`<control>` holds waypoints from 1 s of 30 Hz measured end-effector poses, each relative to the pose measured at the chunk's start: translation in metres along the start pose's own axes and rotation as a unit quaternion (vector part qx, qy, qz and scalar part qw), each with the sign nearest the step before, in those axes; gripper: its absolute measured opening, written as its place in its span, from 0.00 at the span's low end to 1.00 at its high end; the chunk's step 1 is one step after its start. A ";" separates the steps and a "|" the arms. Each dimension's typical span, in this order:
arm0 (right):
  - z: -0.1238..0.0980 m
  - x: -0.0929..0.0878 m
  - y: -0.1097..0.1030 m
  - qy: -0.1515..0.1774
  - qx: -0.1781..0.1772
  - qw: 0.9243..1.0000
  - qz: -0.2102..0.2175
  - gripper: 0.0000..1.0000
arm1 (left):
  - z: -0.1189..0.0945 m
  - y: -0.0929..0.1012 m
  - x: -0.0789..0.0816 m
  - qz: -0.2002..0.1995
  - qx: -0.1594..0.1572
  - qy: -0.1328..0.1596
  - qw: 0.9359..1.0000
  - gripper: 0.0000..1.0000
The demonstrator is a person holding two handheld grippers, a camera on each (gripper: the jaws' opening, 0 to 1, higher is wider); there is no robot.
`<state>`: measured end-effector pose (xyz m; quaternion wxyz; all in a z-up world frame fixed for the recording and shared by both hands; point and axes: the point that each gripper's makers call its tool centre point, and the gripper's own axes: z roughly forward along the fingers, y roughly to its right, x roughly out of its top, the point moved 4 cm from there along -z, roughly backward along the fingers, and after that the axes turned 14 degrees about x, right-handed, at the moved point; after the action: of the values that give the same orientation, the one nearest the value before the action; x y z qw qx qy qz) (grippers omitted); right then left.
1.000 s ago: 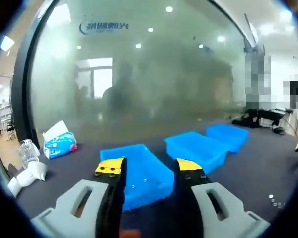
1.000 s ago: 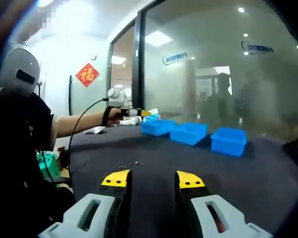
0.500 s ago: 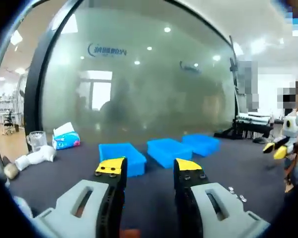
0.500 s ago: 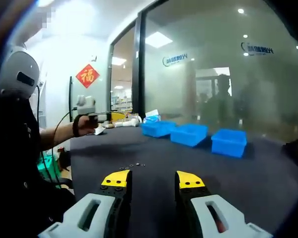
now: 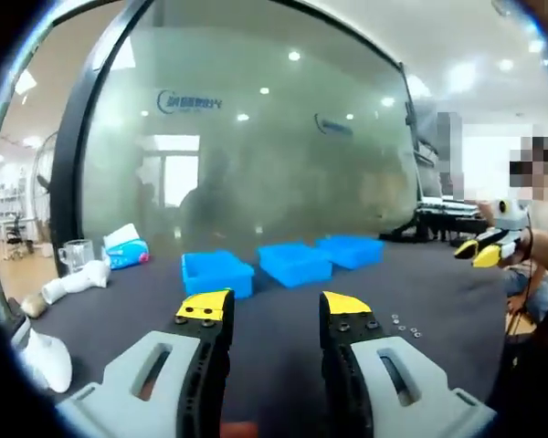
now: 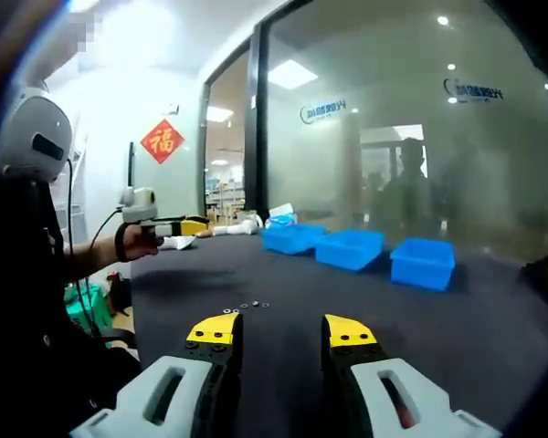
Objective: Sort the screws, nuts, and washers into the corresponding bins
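Two pairs of yellow-tipped fingers stand apart with nothing between them. In the left gripper view the left gripper (image 5: 276, 315) hovers above the dark surface (image 5: 283, 306), and in the right gripper view the right gripper (image 6: 283, 336) does the same.

Just beyond the right gripper's fingers lies a small scatter of hardware (image 6: 245, 306), loose on the surface; from the left gripper view the same pieces (image 5: 405, 325) sit off to the right of its fingers. Whether they are screws, nuts or washers is too small to tell.

Farther out, three blue bins (image 6: 352, 248) stand in a row near the glass wall (image 6: 411, 137), well apart from the hardware.

The step in hand looks like the first pick. To do it well, the nearer gripper should probably descend steeply over a single piece, straddle it with the fingers still apart, and close only once the tips touch the surface, since pieces this thin slip easily.
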<state>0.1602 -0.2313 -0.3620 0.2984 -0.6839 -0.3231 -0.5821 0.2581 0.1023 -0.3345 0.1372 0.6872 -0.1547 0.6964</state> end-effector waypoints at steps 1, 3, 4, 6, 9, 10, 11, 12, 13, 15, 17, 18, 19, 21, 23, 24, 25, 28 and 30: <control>-0.001 0.000 0.000 0.001 0.000 1.000 0.001 0.31 | 0.001 0.003 0.000 0.000 -0.013 -0.004 1.000 0.36; -0.002 -0.001 0.000 0.000 -0.001 1.000 0.001 0.31 | 0.003 0.010 -0.002 0.016 -0.042 -0.011 0.999 0.36; -0.003 -0.001 0.000 0.000 -0.002 1.000 0.001 0.31 | 0.005 0.013 -0.002 0.021 -0.055 -0.014 0.998 0.36; -0.004 -0.001 0.000 0.000 -0.003 1.000 0.002 0.31 | 0.006 0.022 -0.001 0.025 -0.092 -0.017 0.995 0.37; -0.007 -0.002 0.001 0.001 -0.006 1.000 0.003 0.31 | 0.006 0.036 0.003 0.036 -0.144 -0.023 0.989 0.37; -0.007 -0.003 0.001 0.001 -0.007 1.000 0.003 0.31 | 0.006 0.038 0.004 0.038 -0.150 -0.022 0.988 0.37; -0.007 -0.003 0.002 0.002 -0.008 1.000 0.003 0.31 | 0.006 0.041 0.005 0.041 -0.159 -0.021 0.986 0.37; -0.008 -0.003 0.002 0.003 -0.009 1.000 0.004 0.31 | 0.006 0.044 0.005 0.044 -0.165 -0.023 0.985 0.37; -0.008 -0.003 0.002 0.003 -0.009 1.000 0.004 0.31 | 0.006 0.046 0.006 0.047 -0.172 -0.024 0.984 0.37; -0.009 -0.003 0.002 0.003 -0.011 1.000 0.004 0.31 | 0.006 0.052 0.007 0.058 -0.186 -0.026 0.981 0.36; -0.010 -0.003 0.003 0.002 -0.011 1.000 0.004 0.31 | 0.006 0.058 0.006 0.069 -0.204 -0.036 0.976 0.36; -0.011 -0.003 0.003 0.002 -0.012 1.000 0.004 0.31 | 0.007 0.060 0.005 0.073 -0.208 -0.041 0.974 0.36; -0.011 -0.004 0.003 0.001 -0.012 1.000 0.004 0.31 | 0.008 0.063 0.002 0.079 -0.219 -0.053 0.971 0.36; -0.012 -0.005 0.003 -0.001 -0.012 1.000 0.004 0.31 | 0.011 0.069 -0.004 0.101 -0.239 -0.081 0.962 0.36; -0.013 -0.006 0.004 -0.002 -0.013 1.000 0.004 0.31 | 0.014 0.075 -0.006 0.123 -0.256 -0.095 0.954 0.36; -0.014 -0.007 0.004 -0.003 -0.013 1.000 0.004 0.31 | 0.017 0.078 -0.004 0.125 -0.258 -0.095 0.953 0.36; -0.015 -0.007 0.004 -0.003 -0.014 1.000 0.004 0.31 | 0.020 0.081 -0.002 0.123 -0.265 -0.097 0.951 0.36; -0.016 -0.009 0.005 -0.004 -0.016 1.000 0.006 0.31 | 0.030 0.087 -0.003 0.136 -0.280 -0.116 0.943 0.36; -0.017 -0.010 0.004 -0.004 -0.016 1.000 0.006 0.31 | 0.036 0.091 -0.008 0.157 -0.291 -0.137 0.934 0.36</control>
<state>0.1523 -0.2483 -0.3698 0.2901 -0.6929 -0.3107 -0.5825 0.2540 0.0048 -0.3450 0.1974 0.6728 -0.4743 0.5323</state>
